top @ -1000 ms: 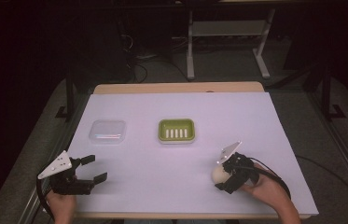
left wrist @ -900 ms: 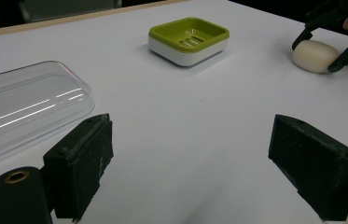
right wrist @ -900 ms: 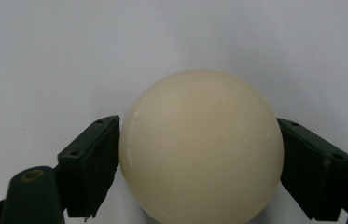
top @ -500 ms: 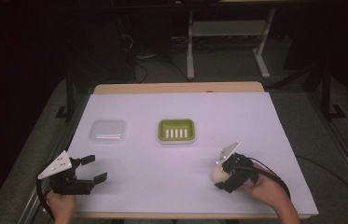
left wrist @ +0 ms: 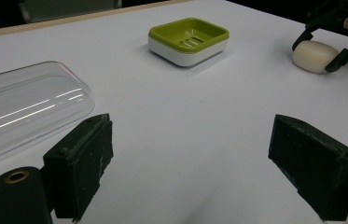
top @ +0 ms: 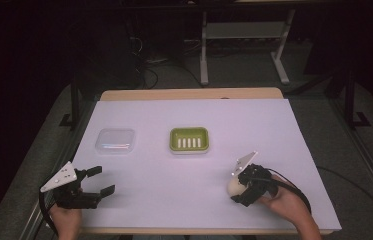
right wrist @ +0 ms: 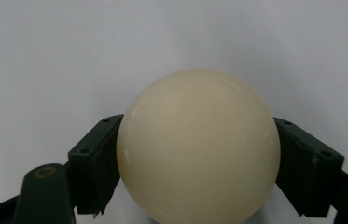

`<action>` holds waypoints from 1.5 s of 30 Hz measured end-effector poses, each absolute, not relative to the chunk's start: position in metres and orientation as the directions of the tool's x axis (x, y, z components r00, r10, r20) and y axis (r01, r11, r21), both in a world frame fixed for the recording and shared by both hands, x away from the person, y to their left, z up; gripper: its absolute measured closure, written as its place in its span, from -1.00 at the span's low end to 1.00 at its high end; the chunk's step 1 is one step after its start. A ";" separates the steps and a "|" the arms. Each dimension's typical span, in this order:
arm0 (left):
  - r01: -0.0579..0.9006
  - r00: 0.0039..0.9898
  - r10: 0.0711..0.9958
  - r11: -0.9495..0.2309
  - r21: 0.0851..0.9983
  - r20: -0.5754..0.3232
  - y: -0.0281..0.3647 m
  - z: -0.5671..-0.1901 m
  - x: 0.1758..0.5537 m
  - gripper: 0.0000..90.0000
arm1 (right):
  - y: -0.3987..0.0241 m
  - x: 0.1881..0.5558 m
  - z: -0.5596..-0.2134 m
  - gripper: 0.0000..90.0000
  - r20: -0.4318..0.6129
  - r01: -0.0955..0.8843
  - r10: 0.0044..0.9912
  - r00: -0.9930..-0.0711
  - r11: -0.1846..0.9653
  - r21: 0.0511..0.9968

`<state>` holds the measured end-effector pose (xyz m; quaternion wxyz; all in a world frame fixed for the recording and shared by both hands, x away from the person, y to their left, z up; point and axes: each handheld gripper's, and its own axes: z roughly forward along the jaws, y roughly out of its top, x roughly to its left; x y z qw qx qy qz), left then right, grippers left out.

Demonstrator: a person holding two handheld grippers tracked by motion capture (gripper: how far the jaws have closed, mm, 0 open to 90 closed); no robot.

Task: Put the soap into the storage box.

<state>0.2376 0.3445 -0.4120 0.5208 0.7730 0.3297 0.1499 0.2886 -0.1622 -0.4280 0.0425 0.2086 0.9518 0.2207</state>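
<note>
Toward the front right of the table (top: 174, 210): clamping the cream soap bar (top: 234, 186) with the right gripper (top: 241, 187), jaws pressed against its two rounded flanks. Hard to tell from the high view whether resting on the paper or just lifted. Holding well below the bar's far end in the right gripper view (right wrist: 198, 144), on curved, smooth sides, so likely to squirt forward out of the pads if squeezed harder. Could also roll in the grip during a quick swing and drop short of the green soap dish (top: 189, 131), which sits well apart toward mid-table. Might catch the dish rim on a low approach and shove or tip the light tray. Over at front left, hovering with the left gripper (top: 103, 180), jaws spread wide and holding nothing. Close to the clear lid (top: 115, 140), hence some risk of nudging it with a careless reach.
</note>
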 end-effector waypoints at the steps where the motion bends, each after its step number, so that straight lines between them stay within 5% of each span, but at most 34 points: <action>1: 0.354 0.738 0.666 -0.240 0.904 -0.112 0.345 -0.412 0.238 -0.71 | -0.162 0.289 -0.428 -0.50 0.011 0.378 0.416 -0.909 0.816 0.438; 45: 0.355 0.736 0.667 -0.228 0.907 -0.121 0.346 -0.413 0.237 -0.71 | -0.155 0.312 -0.392 -0.50 0.061 0.351 0.375 -0.925 0.782 0.515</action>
